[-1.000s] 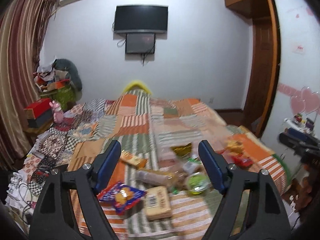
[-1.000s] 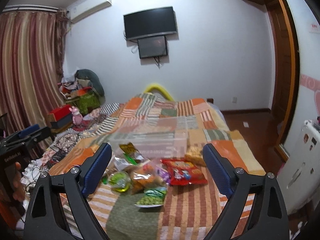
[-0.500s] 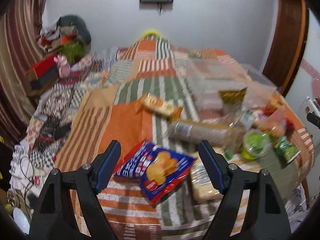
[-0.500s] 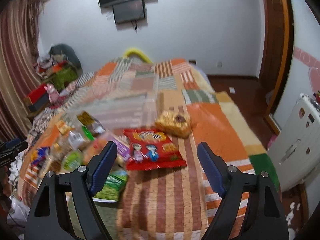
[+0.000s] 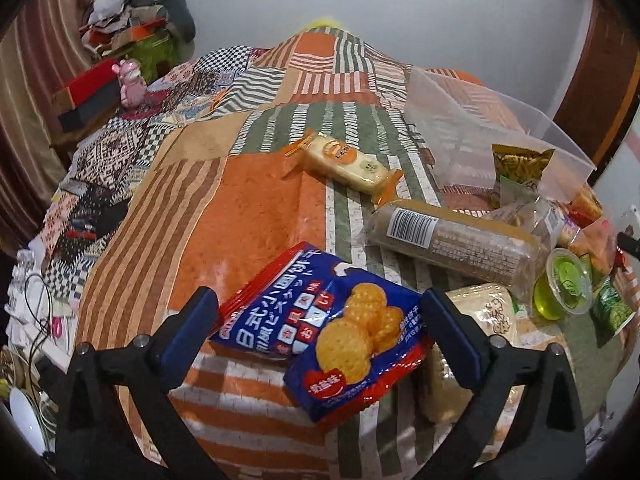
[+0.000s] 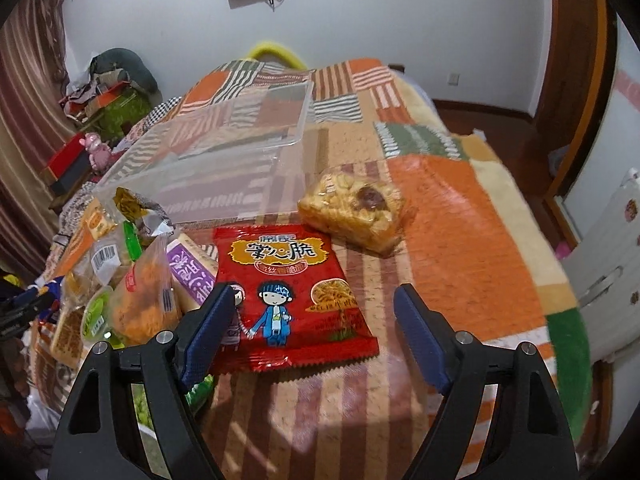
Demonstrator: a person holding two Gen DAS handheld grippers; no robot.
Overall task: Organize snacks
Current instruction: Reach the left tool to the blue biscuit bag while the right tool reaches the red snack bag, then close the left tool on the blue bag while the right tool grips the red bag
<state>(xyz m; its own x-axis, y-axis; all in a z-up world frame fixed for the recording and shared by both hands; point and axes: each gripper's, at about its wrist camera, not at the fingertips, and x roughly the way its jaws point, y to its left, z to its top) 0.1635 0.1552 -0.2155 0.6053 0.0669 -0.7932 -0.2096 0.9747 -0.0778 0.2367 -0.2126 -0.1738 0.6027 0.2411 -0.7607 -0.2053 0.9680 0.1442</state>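
Snacks lie on a patchwork bedspread beside a clear plastic bin (image 5: 480,128), which also shows in the right wrist view (image 6: 240,152). My left gripper (image 5: 320,328) is open, its fingers either side of a blue cracker bag (image 5: 336,332). Beyond it lie a long brown biscuit roll (image 5: 460,240) and a small orange-ended packet (image 5: 344,160). My right gripper (image 6: 316,332) is open over a red snack bag (image 6: 288,292). A clear-wrapped yellow cake (image 6: 352,208) lies just beyond the red bag.
A heap of packets and a green jelly cup (image 5: 564,288) lies right of the left gripper; the same heap (image 6: 132,280) shows left of the right gripper. Cluttered boxes (image 5: 88,92) stand at the bed's far left. A white cabinet (image 6: 608,264) stands right of the bed.
Both grippers have tilted down and moved closer to the bed. The blue cracker bag now lies between the left fingers and the red bag between the right fingers. Both stay open.
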